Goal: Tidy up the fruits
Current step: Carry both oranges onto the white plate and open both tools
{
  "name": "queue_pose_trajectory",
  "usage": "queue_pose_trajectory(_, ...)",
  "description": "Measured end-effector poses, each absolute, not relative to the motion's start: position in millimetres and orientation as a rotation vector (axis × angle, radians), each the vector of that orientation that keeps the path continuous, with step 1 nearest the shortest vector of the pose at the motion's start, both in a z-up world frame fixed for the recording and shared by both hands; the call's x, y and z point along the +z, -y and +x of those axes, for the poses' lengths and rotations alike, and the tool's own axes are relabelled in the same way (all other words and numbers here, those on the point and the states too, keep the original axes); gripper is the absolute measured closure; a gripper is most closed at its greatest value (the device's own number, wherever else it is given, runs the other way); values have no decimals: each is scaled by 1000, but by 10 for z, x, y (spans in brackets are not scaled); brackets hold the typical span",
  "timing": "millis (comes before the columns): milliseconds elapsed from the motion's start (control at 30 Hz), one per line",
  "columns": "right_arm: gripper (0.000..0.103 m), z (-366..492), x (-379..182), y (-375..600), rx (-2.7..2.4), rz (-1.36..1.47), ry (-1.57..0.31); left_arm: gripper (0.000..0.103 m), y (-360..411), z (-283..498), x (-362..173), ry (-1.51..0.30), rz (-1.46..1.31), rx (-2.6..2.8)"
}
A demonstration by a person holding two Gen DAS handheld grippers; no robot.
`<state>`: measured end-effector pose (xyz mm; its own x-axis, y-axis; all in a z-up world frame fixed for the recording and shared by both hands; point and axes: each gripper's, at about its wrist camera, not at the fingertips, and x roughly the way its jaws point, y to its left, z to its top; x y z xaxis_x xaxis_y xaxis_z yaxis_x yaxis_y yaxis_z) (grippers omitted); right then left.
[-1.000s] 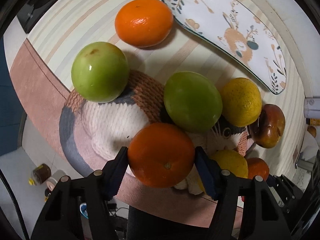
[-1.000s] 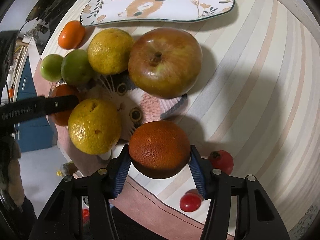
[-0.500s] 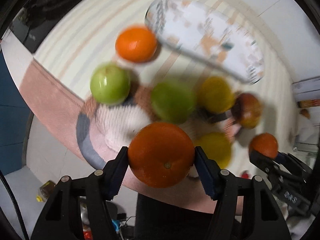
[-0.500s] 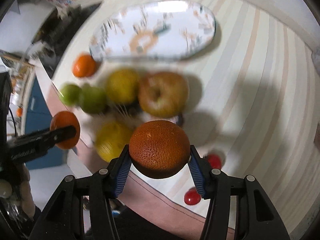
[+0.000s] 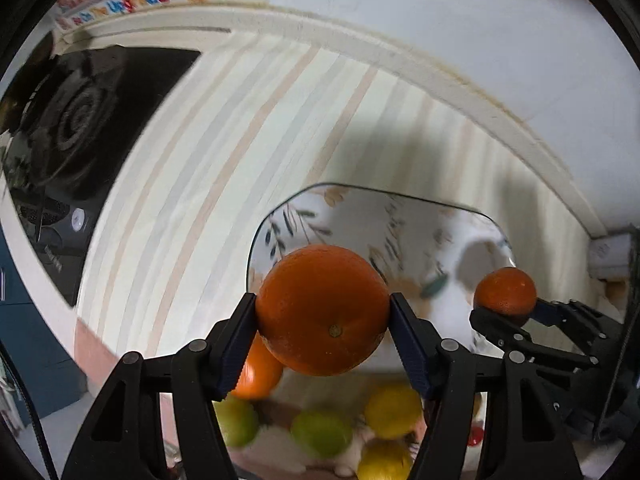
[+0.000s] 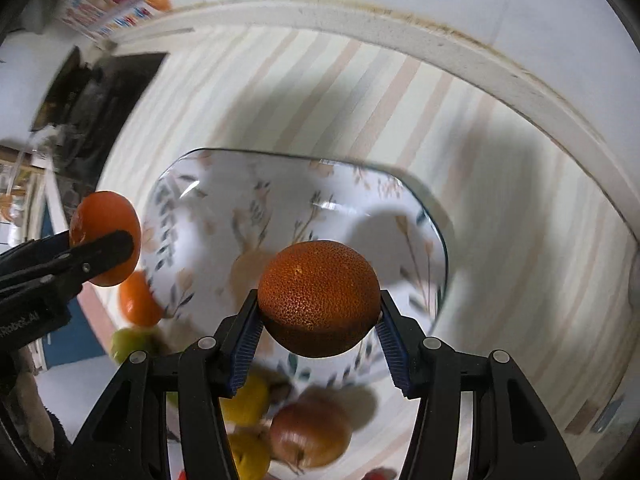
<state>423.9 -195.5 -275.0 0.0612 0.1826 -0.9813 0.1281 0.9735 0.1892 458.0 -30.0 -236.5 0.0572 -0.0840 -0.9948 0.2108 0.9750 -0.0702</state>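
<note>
Both sets of jaws are clamped on fruit: your left gripper [image 5: 323, 322] holds a smooth orange [image 5: 322, 309] across its middle, and your right gripper [image 6: 318, 312] pinches a darker, rough-skinned orange [image 6: 319, 297] the same way. Nearest you, at the near edge of the striped counter [image 5: 224, 152], the unsorted fruit waits: two green fruits [image 5: 320, 434], yellow citrus [image 5: 393, 411], another orange [image 5: 258, 374] and a brownish apple [image 6: 310, 434]. Just beyond them lies the patterned plate [image 6: 280, 200], and it looks bare, with both held oranges hanging over its near part. Lower each one until it seems to touch the plate before you let the jaws part, since round fruit will likely roll on the glazed surface. Set them well apart, the left one toward the plate's left end, so the grippers don't collide. Farther off, the counter runs to the wall [image 5: 440, 20].
</note>
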Motion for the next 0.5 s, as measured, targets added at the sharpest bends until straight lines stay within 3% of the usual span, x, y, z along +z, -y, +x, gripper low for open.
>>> queue_pose_trajectory(500,45,4808,-3113,1994,12,174,-1701,39,470,4996,-3040,-1695,128,-236)
